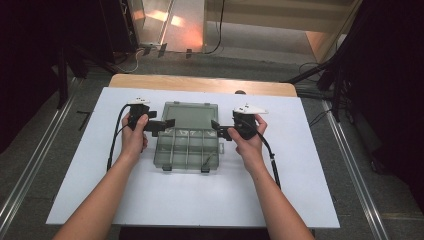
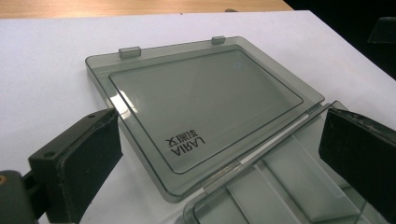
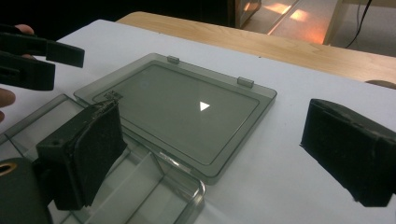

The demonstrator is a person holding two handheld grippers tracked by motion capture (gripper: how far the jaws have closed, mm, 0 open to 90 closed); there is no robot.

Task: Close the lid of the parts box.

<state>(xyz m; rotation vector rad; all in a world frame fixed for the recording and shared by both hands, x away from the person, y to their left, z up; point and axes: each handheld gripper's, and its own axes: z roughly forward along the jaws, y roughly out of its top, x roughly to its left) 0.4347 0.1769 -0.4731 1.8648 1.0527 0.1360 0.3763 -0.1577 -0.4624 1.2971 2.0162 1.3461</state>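
A smoky clear plastic organiser box (image 1: 187,150) with several empty compartments lies open on the white tabletop (image 1: 200,205). Its lid (image 1: 192,115) lies flat behind it, joined at the hinge. My left gripper (image 1: 167,125) is at the box's left side by the hinge, its jaws open with nothing between them. In the left gripper view the lid (image 2: 205,93) and hinge sit between the wide-apart pads (image 2: 88,154). My right gripper (image 1: 220,129) is at the box's right side by the hinge, also open and empty. The right gripper view has the lid (image 3: 182,112) ahead and the left gripper (image 3: 37,56) farther off.
A wooden table edge (image 1: 200,84) runs behind the white surface. Two latches (image 1: 204,170) hang at the box's front wall. Metal rails (image 1: 350,165) flank the table on the floor, with dark curtains and cables beyond.
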